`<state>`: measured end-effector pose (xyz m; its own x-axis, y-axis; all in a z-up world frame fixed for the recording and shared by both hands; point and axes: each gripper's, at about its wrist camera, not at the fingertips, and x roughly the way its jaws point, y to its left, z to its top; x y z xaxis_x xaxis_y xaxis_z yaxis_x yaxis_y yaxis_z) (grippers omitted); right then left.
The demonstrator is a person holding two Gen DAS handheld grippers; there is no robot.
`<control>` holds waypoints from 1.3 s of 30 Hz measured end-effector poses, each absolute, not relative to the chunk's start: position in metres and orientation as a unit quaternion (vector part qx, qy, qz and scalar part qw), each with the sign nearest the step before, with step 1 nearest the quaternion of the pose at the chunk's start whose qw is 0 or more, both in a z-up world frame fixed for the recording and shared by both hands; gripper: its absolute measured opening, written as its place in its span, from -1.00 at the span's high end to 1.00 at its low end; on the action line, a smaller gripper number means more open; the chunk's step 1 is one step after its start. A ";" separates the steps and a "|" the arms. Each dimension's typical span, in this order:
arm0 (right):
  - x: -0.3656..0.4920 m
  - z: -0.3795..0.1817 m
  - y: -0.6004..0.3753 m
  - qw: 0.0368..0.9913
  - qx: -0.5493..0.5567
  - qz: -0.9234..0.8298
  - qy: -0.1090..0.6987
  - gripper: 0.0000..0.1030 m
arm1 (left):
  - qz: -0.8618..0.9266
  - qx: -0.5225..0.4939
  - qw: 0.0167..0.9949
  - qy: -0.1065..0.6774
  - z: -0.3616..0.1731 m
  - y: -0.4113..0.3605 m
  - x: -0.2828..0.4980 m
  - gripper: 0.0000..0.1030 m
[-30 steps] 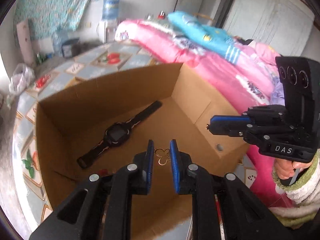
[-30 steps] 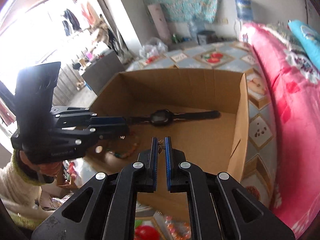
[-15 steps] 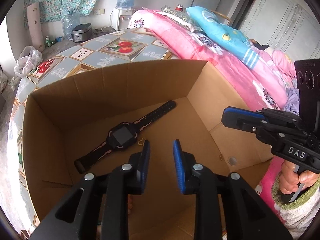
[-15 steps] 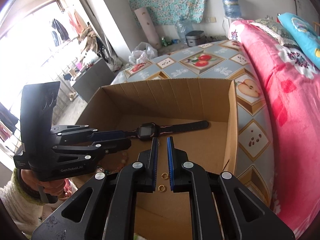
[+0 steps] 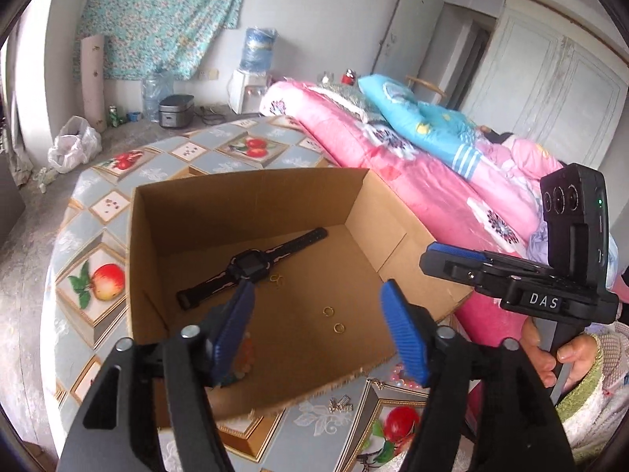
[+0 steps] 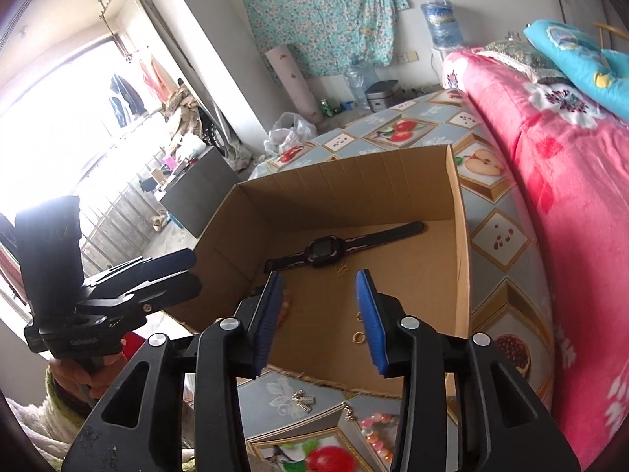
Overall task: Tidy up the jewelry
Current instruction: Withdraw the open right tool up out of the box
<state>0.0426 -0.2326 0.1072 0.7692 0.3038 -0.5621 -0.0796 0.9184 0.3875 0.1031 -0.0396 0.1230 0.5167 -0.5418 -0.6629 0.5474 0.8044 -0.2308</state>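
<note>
An open cardboard box (image 5: pixel 251 192) (image 6: pixel 354 181) stands on the table. On its floor lie a black watch (image 5: pixel 251 265) (image 6: pixel 326 247), a small gold clover piece (image 5: pixel 277 280) (image 6: pixel 341 271) and two gold rings (image 5: pixel 333 319) (image 6: pixel 358 326). My left gripper (image 5: pixel 318 330) is open and empty above the box's near edge. My right gripper (image 6: pixel 320 314) is open and empty too, also over the near edge. A bead bracelet (image 6: pixel 377 434) and small silver pieces (image 5: pixel 340 403) (image 6: pixel 303 398) lie on the table in front of the box.
The table has a fruit-pattern cloth (image 5: pixel 98 279) (image 6: pixel 499 236). A bed with a pink blanket (image 5: pixel 412 173) (image 6: pixel 570 181) runs along the right side. Floor clutter, a water dispenser (image 5: pixel 251 78) and a rice cooker (image 5: pixel 175 110) stand beyond the table.
Both grippers have opened wide and drawn back and up from the box. The gold clover piece and the two rings now lie on the box floor.
</note>
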 end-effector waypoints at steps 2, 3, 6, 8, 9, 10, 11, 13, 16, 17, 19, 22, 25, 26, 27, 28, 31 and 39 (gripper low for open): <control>0.039 0.110 -0.228 0.926 0.170 0.107 0.319 0.14 | -0.306 -0.004 0.875 0.375 0.124 -0.032 0.093 -0.41; 0.038 0.112 -0.226 0.927 0.169 0.110 0.317 0.13 | -0.304 -0.007 0.876 0.375 0.124 -0.029 0.089 -0.42; 0.034 0.116 -0.220 0.928 0.166 0.117 0.312 0.06 | -0.291 -0.003 0.884 0.367 0.125 -0.022 0.077 -0.49; 0.033 0.118 -0.217 0.929 0.164 0.120 0.311 0.03 | -0.286 -0.001 0.887 0.362 0.126 -0.019 0.070 -0.51; 0.033 0.119 -0.216 0.928 0.164 0.122 0.310 0.02 | -0.285 -0.001 0.888 0.361 0.126 -0.018 0.068 -0.51; 0.033 0.119 -0.215 0.928 0.165 0.123 0.310 0.01 | -0.284 0.000 0.888 0.360 0.126 -0.017 0.066 -0.52; 0.032 0.119 -0.214 0.928 0.165 0.125 0.309 0.01 | -0.284 0.001 0.889 0.360 0.126 -0.017 0.065 -0.53; 0.031 0.120 -0.211 0.928 0.163 0.128 0.309 0.00 | -0.282 0.005 0.889 0.360 0.125 -0.016 0.064 -0.53; 0.029 0.122 -0.207 0.930 0.159 0.129 0.306 0.00 | -0.282 0.005 0.890 0.359 0.125 -0.017 0.064 -0.53; 0.028 0.123 -0.207 0.930 0.157 0.129 0.305 -0.01 | -0.284 0.004 0.890 0.358 0.126 -0.018 0.064 -0.53; 0.027 0.124 -0.206 0.931 0.155 0.129 0.303 -0.03 | -0.286 0.006 0.890 0.356 0.126 -0.018 0.063 -0.53; 0.027 0.125 -0.206 0.931 0.155 0.131 0.302 -0.05 | -0.286 0.011 0.890 0.355 0.126 -0.021 0.062 -0.54; 0.025 0.126 -0.206 0.932 0.155 0.134 0.299 -0.10 | -0.286 0.015 0.890 0.354 0.126 -0.024 0.061 -0.55; 0.025 0.126 -0.206 0.932 0.155 0.134 0.299 -0.12 | -0.287 0.015 0.890 0.353 0.126 -0.024 0.061 -0.55; 0.025 0.127 -0.206 0.932 0.155 0.135 0.298 -0.12 | -0.288 0.016 0.890 0.353 0.126 -0.024 0.060 -0.55; 0.025 0.126 -0.206 0.932 0.156 0.137 0.298 -0.13 | -0.287 0.018 0.891 0.352 0.126 -0.025 0.059 -0.56; 0.025 0.127 -0.205 0.932 0.156 0.138 0.296 -0.17 | -0.284 0.023 0.892 0.350 0.127 -0.026 0.059 -0.58; 0.024 0.128 -0.203 0.933 0.155 0.141 0.293 -0.19 | -0.285 0.026 0.892 0.349 0.127 -0.028 0.058 -0.59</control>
